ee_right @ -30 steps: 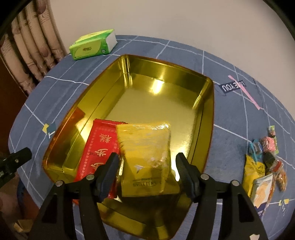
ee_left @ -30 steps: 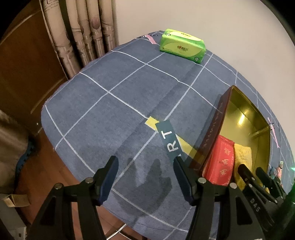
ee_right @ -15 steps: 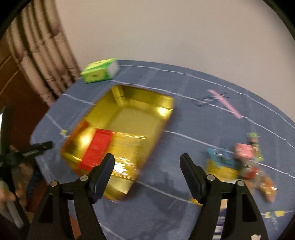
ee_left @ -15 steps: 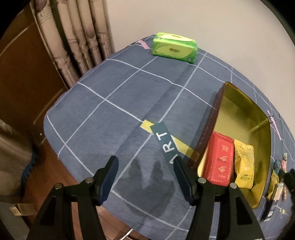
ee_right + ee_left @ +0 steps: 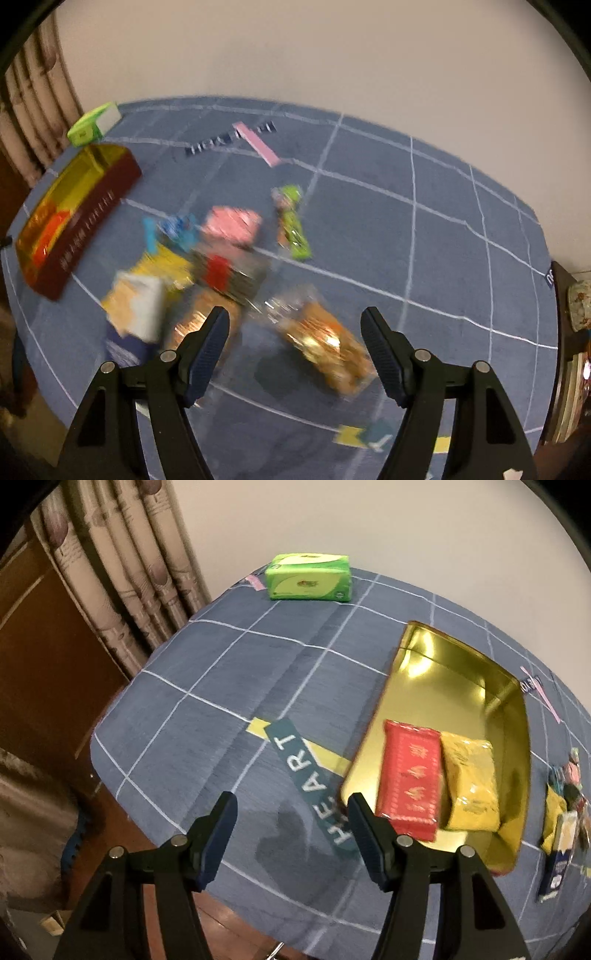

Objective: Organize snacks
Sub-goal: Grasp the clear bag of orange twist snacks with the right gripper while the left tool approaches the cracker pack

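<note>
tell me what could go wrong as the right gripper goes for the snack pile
1. The snacks overlap in a loose heap, so the open right gripper might pinch two packets or drag neighbours along.
2. The clear packet between its fingers looks crinkly and could slip.
3. The tin sits near the table edge; a clumsy drop-off could nudge it toward that edge.

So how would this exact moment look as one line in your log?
left gripper: open, idle | right gripper: open, over loose snacks | tin: red packet, yellow packet inside
</note>
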Demonstrator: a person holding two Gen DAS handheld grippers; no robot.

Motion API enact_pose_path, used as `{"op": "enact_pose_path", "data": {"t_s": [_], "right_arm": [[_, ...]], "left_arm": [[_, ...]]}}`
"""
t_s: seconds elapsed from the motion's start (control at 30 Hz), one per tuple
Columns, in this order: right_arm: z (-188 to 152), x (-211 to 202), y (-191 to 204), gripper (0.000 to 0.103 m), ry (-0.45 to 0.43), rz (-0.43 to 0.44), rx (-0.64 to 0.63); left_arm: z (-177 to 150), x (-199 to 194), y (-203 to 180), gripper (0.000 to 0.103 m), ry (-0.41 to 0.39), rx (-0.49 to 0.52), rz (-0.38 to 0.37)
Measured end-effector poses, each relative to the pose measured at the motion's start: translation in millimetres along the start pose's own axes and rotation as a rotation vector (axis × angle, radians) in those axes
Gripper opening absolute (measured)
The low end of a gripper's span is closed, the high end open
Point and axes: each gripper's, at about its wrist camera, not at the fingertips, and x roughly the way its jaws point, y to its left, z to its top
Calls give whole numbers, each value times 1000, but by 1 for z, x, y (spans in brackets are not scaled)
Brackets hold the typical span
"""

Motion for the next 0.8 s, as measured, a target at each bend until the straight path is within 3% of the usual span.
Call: {"op": "enact_pose_path", "data": {"t_s": [0.23,0.47,0.57,0.8], "right_arm": [[-14,24,-25,71,41,71,-116],[-19,41,-29,69,41,131,-155],[-20,45,-29,56,33,168,-153],[-32,43,-21,47,12,188,-151]], "left_arm": [[-13,-26,-43,63,0,75,-29],[-22,-41,-103,63,14,173,-96],[-27,-38,-128,63,31,222,-103],[-41,-31,-179,63,72,315,-152]]}}
